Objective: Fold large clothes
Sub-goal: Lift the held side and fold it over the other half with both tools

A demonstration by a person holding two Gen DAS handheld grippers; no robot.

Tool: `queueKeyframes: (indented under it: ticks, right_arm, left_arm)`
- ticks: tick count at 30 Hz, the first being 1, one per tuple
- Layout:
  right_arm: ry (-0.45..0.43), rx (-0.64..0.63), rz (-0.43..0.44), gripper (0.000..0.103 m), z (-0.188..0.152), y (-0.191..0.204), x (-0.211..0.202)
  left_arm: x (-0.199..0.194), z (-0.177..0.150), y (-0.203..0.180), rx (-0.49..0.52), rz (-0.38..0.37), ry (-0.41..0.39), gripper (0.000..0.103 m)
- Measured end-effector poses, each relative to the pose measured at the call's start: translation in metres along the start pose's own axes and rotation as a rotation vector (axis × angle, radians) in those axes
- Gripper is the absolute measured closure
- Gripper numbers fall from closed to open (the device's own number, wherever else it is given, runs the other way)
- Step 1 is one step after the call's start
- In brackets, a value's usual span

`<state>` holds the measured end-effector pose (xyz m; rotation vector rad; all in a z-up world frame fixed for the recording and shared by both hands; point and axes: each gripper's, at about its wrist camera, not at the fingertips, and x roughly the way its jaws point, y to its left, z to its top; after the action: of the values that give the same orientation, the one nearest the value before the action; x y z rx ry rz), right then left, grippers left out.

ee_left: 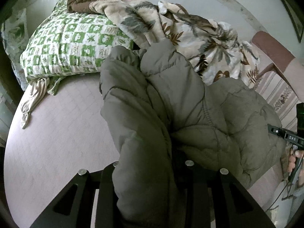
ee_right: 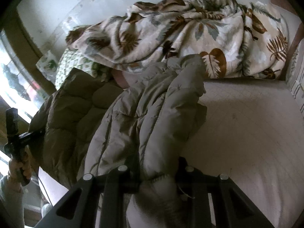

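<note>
- Puffer jacket (ee_left: pixel 190 117): olive quilted, bunched on the bed (ee_left: pixel 57 142), hanging from both grippers, far end by the leaf-print blanket (ee_left: pixel 190 30).
- Left gripper (ee_left: pixel 152 171): clenched on a thick fold.
- Right gripper (ee_right: pixel 155 172): clamped on a stitched hem edge.
- Long axis runs away from both grippers toward the blanket; neither hand clearly nearer, so the fold likely goes forward.

The jacket (ee_left: pixel 190 104) lies on the bed (ee_left: pixel 57 142), before pillow (ee_left: pixel 72 43) and blanket (ee_left: pixel 199 38).
</note>
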<state>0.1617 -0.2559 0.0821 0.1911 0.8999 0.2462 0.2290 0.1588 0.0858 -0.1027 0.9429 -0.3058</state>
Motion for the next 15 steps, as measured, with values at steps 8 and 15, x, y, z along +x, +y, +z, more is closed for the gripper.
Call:
queueKeyframes:
  ticks: [8, 15]
  right_arm:
    - [0.007, -0.058, 0.016, 0.078, -0.037, 0.016, -0.021]
    - [0.04, -0.016, 0.018, 0.078, -0.074, 0.0, -0.008]
  left_arm:
    - [-0.02, -0.048, 0.017, 0.0, -0.011, 0.014, 0.073]
    - [-0.002, -0.092, 0.047, -0.027, 0.015, 0.074, 0.072]
